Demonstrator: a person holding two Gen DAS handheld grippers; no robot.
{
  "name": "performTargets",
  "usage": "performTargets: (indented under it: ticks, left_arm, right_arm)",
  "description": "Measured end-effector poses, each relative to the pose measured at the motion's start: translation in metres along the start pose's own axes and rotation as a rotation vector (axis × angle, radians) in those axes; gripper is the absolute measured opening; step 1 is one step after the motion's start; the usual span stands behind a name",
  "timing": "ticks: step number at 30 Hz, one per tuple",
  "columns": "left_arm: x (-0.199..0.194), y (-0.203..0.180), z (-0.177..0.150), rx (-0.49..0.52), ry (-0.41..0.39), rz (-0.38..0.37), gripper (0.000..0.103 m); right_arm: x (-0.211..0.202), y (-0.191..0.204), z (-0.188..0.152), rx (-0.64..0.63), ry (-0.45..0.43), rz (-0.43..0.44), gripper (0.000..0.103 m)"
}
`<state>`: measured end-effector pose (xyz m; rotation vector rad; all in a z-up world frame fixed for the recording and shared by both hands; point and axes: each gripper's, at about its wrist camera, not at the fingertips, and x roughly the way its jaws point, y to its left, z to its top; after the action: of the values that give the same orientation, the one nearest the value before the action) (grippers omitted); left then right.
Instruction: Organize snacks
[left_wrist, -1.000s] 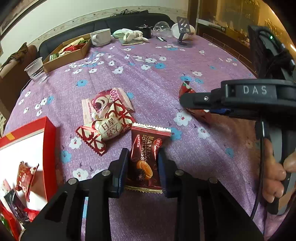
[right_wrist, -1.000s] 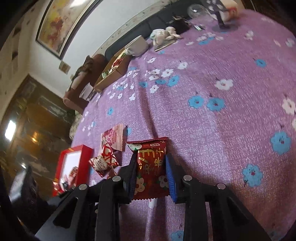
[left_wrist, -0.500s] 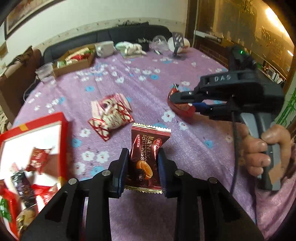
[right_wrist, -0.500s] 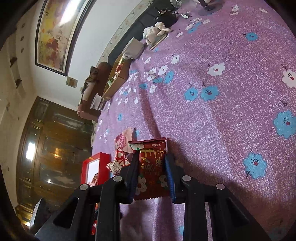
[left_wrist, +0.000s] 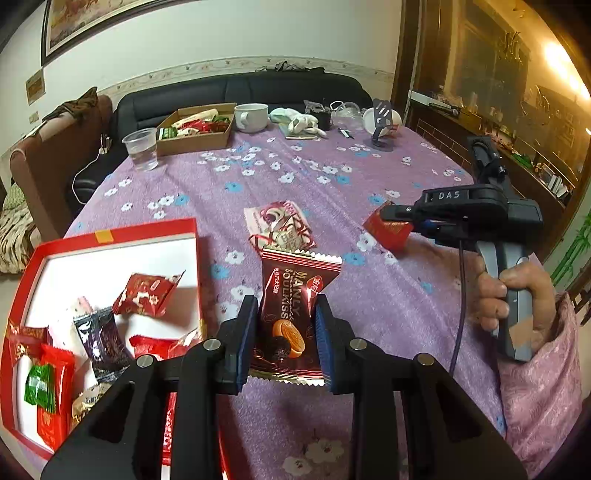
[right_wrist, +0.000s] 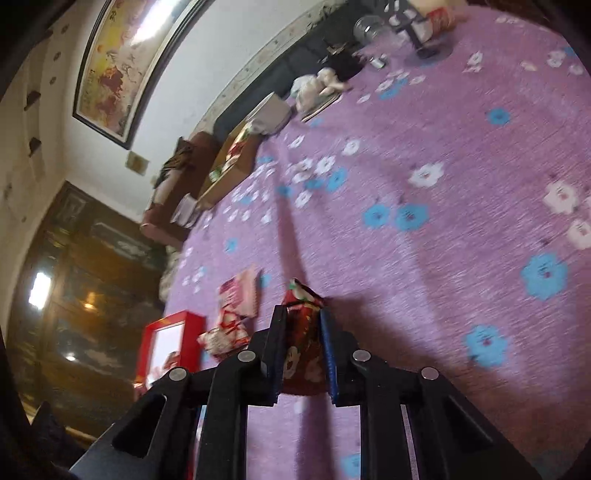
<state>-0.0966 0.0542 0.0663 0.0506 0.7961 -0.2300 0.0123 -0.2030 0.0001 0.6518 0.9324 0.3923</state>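
My left gripper (left_wrist: 283, 302) is shut on a dark red Manly Soulkiss packet (left_wrist: 295, 273), held above the purple flowered tablecloth just right of the open red box (left_wrist: 147, 229), which holds several snack packets. My right gripper (right_wrist: 302, 314) has its jaws closing on a red packet (right_wrist: 303, 347), which is crumpled between the pads and tilted up. In the left wrist view that right gripper (left_wrist: 391, 218) holds the red packet (left_wrist: 388, 230) a little above the cloth. A pink packet (left_wrist: 275, 214) and a red-and-white packet (left_wrist: 286, 236) lie on the cloth between the box and the right gripper.
At the far side stand a cardboard box of snacks (left_wrist: 195, 136), a plastic cup (left_wrist: 140, 147), a white mug (left_wrist: 251, 116) and a phone stand (left_wrist: 382, 125). A person's hand (left_wrist: 517, 295) grips the right handle. A dark sofa lies beyond the table.
My left gripper rose and drew back with its packet, bringing the red box more into view. The right jaws squeezed in on the red packet, crumpling it and lifting it.
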Motion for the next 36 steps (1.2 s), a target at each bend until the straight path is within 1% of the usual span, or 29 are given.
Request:
performTargets:
  ticks: [2,4,6,9,12,13,14,18,19,21,24,27,28,29,31,33,36]
  left_arm:
    - [0.001,0.001,-0.002,-0.006,0.001,-0.004,0.028]
    - [0.002,0.002,-0.002,-0.01,0.006,-0.014,0.028]
    - [0.004,0.0,-0.003,-0.007,0.008,-0.014,0.028]
    - [0.008,-0.002,-0.004,-0.01,0.018,-0.022,0.028]
    - [0.011,-0.003,-0.006,-0.008,0.026,-0.023,0.028]
    - [0.012,-0.003,-0.006,-0.01,0.028,-0.025,0.028]
    - [0.013,-0.002,-0.007,-0.013,0.031,-0.029,0.028]
    - [0.014,-0.001,-0.006,-0.016,0.034,-0.032,0.028]
    - [0.015,-0.001,-0.006,-0.018,0.035,-0.036,0.028]
    - [0.016,0.0,-0.005,-0.019,0.037,-0.037,0.028]
    - [0.017,0.0,-0.005,-0.02,0.037,-0.041,0.028]
    - [0.017,0.0,-0.005,-0.021,0.038,-0.042,0.028]
    - [0.017,0.0,-0.004,-0.02,0.038,-0.042,0.028]
    - [0.017,-0.001,-0.004,-0.019,0.037,-0.043,0.028]
    - [0.017,-0.002,-0.004,-0.018,0.039,-0.045,0.028]
    - [0.017,-0.003,-0.004,-0.014,0.037,-0.043,0.028]
    - [0.016,-0.003,-0.004,-0.017,0.037,-0.048,0.028]
  right_arm:
    - [-0.001,-0.005,0.001,0.017,0.006,0.015,0.019]
    - [0.001,-0.004,0.001,0.007,0.016,0.022,0.027]
    - [0.003,-0.002,0.0,-0.002,0.024,0.031,0.027]
    - [0.005,0.001,0.0,-0.028,0.018,0.004,0.03]
    - [0.004,0.001,-0.001,-0.025,0.018,0.006,0.028]
    - [0.004,-0.001,0.0,-0.018,0.018,0.014,0.021]
    - [0.003,-0.003,0.001,-0.005,0.021,0.035,0.019]
    - [0.004,-0.019,0.003,0.101,0.056,0.109,0.02]
    - [0.003,-0.021,0.003,0.121,0.058,0.12,0.024]
    - [0.001,-0.026,0.004,0.151,0.043,0.111,0.024]
    - [-0.006,-0.037,0.006,0.195,-0.001,0.062,0.025]
    - [-0.009,-0.047,0.008,0.255,-0.013,0.063,0.026]
    - [-0.009,-0.047,0.008,0.255,-0.008,0.071,0.029]
    - [-0.008,-0.045,0.009,0.25,-0.002,0.08,0.031]
    - [-0.005,-0.039,0.009,0.23,0.016,0.095,0.046]
    - [-0.003,-0.033,0.009,0.198,0.016,0.075,0.049]
    - [0.0,-0.019,0.008,0.104,-0.002,-0.017,0.047]
